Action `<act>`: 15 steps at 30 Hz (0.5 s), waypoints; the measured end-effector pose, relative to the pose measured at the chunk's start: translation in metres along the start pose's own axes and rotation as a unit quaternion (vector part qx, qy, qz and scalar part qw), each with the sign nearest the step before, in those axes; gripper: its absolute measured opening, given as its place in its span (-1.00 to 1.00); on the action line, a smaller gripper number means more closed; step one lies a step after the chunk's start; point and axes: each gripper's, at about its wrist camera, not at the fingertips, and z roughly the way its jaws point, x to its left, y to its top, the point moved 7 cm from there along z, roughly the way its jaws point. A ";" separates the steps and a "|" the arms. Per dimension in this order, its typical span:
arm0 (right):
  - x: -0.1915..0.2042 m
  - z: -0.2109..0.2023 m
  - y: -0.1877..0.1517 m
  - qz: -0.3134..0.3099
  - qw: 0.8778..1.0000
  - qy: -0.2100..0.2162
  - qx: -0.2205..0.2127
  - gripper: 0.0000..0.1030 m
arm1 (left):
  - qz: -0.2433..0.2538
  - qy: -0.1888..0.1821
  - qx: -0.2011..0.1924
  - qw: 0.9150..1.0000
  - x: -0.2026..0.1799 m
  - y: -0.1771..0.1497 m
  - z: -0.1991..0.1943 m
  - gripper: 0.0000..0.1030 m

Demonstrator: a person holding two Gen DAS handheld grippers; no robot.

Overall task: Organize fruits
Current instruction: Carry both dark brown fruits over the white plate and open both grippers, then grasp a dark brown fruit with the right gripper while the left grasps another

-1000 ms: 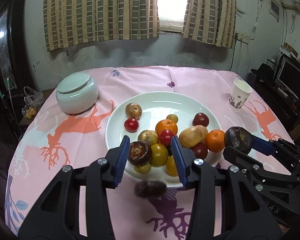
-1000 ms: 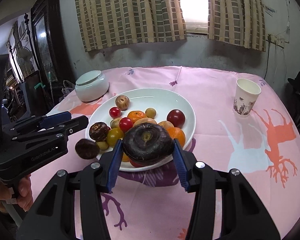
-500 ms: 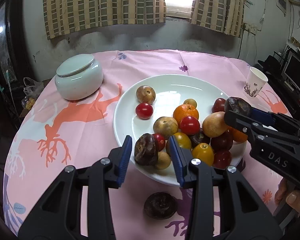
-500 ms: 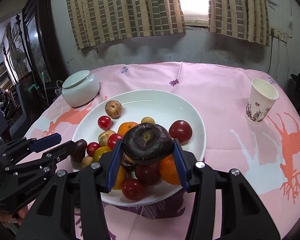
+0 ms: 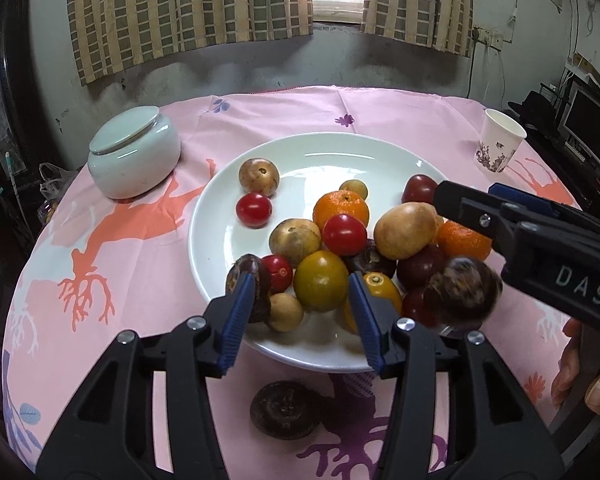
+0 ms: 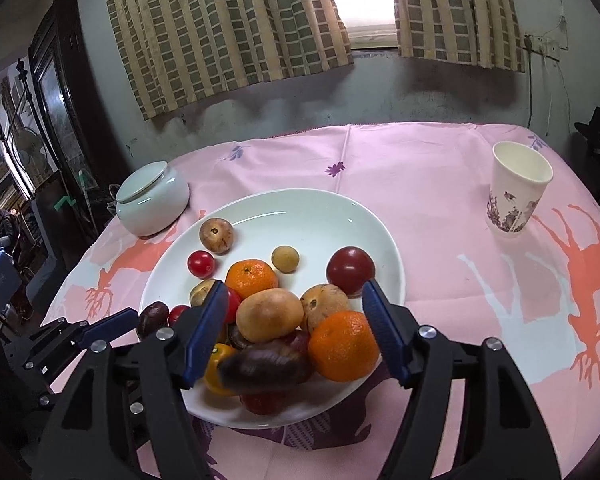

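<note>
My left tongs (image 5: 300, 312) and right tongs (image 6: 296, 332) have both just opened, empty; remaining chestnut (image 5: 286, 410) lies below-behind left tongs, nearer them.

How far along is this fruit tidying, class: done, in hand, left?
Done: most fruit sits piled on the white plate. In hand: both sets of jaws have just been opening; the right gripper stands clear of a blurred dark fruit above the pile, the left gripper clear of a small dark fruit at the rim. Left: one last dark fruit lies on the tablecloth.
</note>
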 end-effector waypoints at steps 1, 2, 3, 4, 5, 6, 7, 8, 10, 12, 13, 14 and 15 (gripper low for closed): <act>0.000 -0.002 -0.002 -0.002 1.000 0.003 0.001 0.36 | 0.003 0.002 0.001 1.000 -0.001 -0.002 -0.001 -0.03; 0.000 -0.004 -0.004 -0.004 1.000 0.003 0.002 0.36 | 0.004 0.002 0.002 1.000 -0.002 -0.004 -0.002 -0.03; -0.001 -0.006 -0.006 -0.004 1.000 0.001 0.002 0.36 | 0.004 0.001 0.003 1.000 -0.003 -0.007 -0.004 -0.02; -0.002 -0.008 -0.008 -0.002 1.000 0.002 0.003 0.36 | 0.002 0.001 0.004 1.000 -0.003 -0.009 -0.005 0.01; -0.002 -0.009 -0.011 -0.001 1.000 0.004 0.007 0.36 | 0.001 0.002 0.005 1.000 -0.004 -0.011 -0.006 0.02; -0.002 -0.011 -0.013 -0.001 1.000 0.003 0.008 0.36 | 0.001 0.003 0.005 1.000 -0.005 -0.012 -0.008 0.02; -0.002 -0.013 -0.015 -0.001 1.000 0.001 0.007 0.36 | 0.000 0.003 0.005 1.000 -0.005 -0.014 -0.009 0.02; -0.002 -0.015 -0.017 -0.002 1.000 0.000 0.008 0.36 | 0.000 0.002 0.005 1.000 -0.006 -0.016 -0.011 0.02; -0.004 -0.020 -0.022 -0.002 1.000 0.001 0.010 0.36 | 0.001 0.001 0.005 1.000 -0.005 -0.014 -0.010 0.03; -0.007 -0.028 -0.028 -0.001 1.000 0.006 0.019 0.36 | 0.002 -0.001 0.006 1.000 -0.006 -0.020 -0.013 0.03; -0.008 -0.032 -0.033 -0.005 1.000 0.006 0.027 0.36 | 0.004 0.000 0.005 1.000 -0.007 -0.022 -0.015 0.04; -0.009 -0.037 -0.039 -0.012 0.999 0.010 0.036 0.35 | 0.005 0.000 0.006 1.000 -0.007 -0.025 -0.016 0.04; -0.009 -0.045 -0.047 -0.025 0.999 0.018 0.045 0.35 | 0.005 -0.001 0.007 1.000 -0.008 -0.028 -0.018 0.07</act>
